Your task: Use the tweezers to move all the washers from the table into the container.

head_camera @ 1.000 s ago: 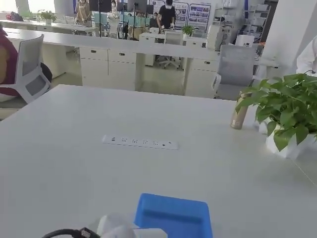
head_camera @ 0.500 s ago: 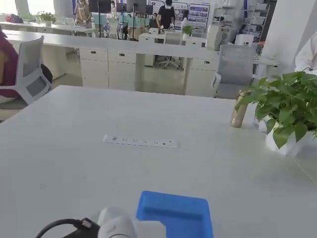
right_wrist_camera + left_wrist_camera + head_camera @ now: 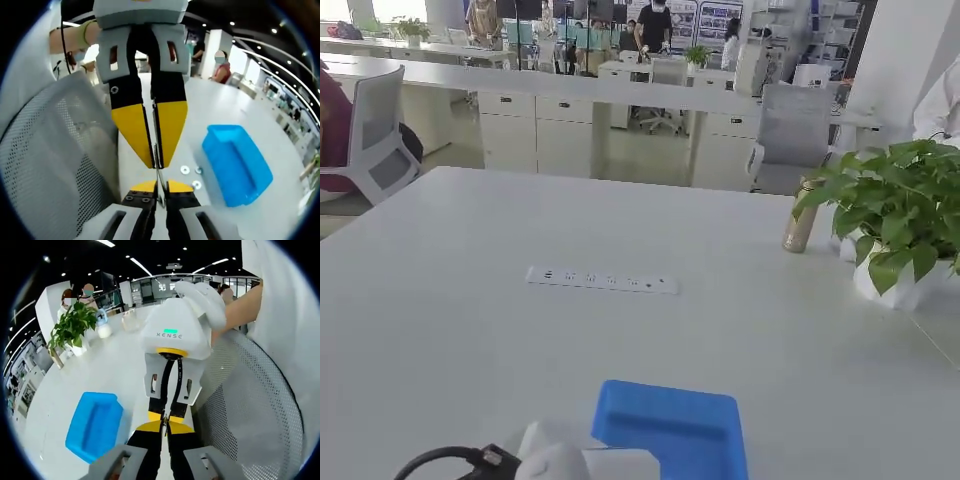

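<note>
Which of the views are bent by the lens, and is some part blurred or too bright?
Both gripper views are fisheye: the white table and ceiling light strips curve. Right gripper view: small metal washers and blue plastic container look sharp. Head view: straight lines, evenly lit, a little soft, no glare.

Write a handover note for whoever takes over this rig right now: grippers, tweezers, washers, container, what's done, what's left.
Left gripper: jaws shut on the tweezers.
Right gripper: tip to tip with the left, jaws apparently shut on the same tweezers.
Three washers lie on the table beside the blue container.
Done: tweezers are in the jaws; no washer seen in the container.
Left: move all three washers into it with the tweezers.
</note>
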